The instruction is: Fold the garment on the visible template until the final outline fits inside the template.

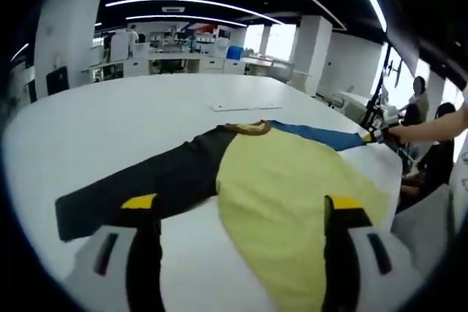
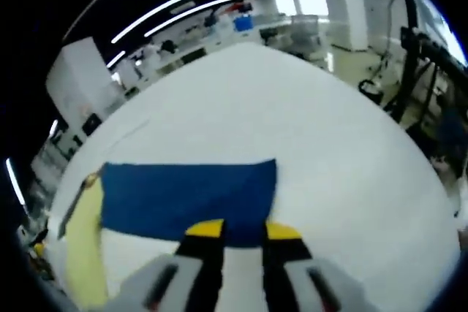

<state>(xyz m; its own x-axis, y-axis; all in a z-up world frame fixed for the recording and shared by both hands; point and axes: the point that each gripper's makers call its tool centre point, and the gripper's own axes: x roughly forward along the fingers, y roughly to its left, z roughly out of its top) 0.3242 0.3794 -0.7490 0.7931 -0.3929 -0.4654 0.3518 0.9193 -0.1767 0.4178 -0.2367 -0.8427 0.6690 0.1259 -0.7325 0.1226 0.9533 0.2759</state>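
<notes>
A garment lies flat on the white table (image 1: 110, 129). It has a yellow body (image 1: 285, 188), a black sleeve (image 1: 153, 180) spread to the left and a blue sleeve (image 1: 322, 135) spread to the right. My left gripper (image 1: 241, 206) hangs over the near edge of the garment with its jaws wide open, one yellow tip over the black sleeve and the other over the yellow body. My right gripper (image 2: 243, 231) is shut on the end of the blue sleeve (image 2: 190, 199). From the left gripper view, this right gripper (image 1: 376, 135) sits at the sleeve's far end on a person's arm (image 1: 431, 128).
A thin pale strip (image 1: 245, 107) lies on the table beyond the collar. People sit at the table's right edge (image 1: 439, 151). Desks and shelves (image 1: 183, 56) stand at the back of the room. White table surface (image 2: 307, 122) stretches beyond the blue sleeve.
</notes>
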